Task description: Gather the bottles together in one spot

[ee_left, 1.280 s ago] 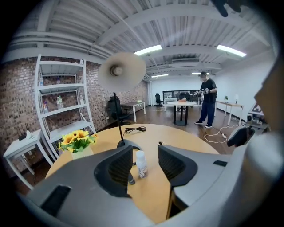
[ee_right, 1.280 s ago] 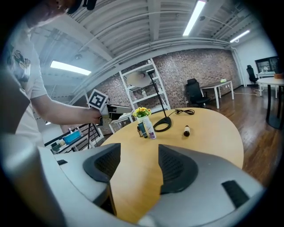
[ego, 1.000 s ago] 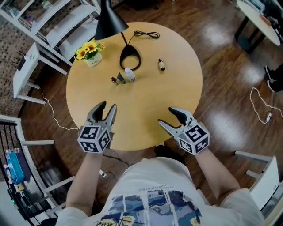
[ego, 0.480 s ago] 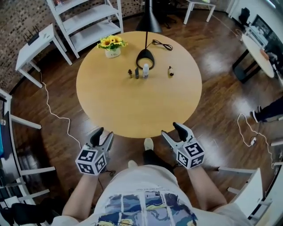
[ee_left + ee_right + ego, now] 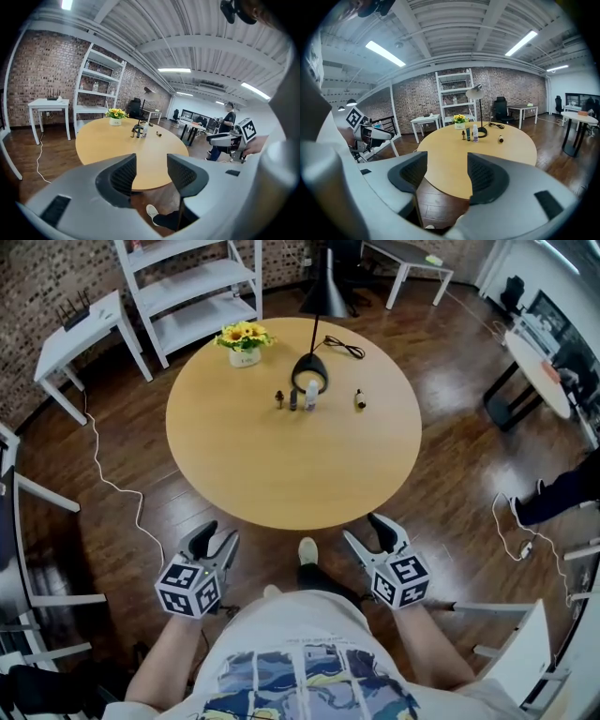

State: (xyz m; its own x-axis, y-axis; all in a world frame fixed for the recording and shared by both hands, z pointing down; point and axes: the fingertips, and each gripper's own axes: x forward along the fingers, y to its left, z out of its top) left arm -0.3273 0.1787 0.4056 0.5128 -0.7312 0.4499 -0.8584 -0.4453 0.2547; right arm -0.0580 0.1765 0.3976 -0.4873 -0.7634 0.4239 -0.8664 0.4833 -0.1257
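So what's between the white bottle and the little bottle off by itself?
Nothing. In the head view, only bare tabletop lies between the white bottle and the little bottle.

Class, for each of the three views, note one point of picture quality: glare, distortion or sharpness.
Head view: even light, pale glare on the dark wood floor, bottles small but sharp. Left gripper view: strong fisheye, the shelf leans and curves, corners go black. Right gripper view: same fisheye bend; the ceiling lights burn out to white.
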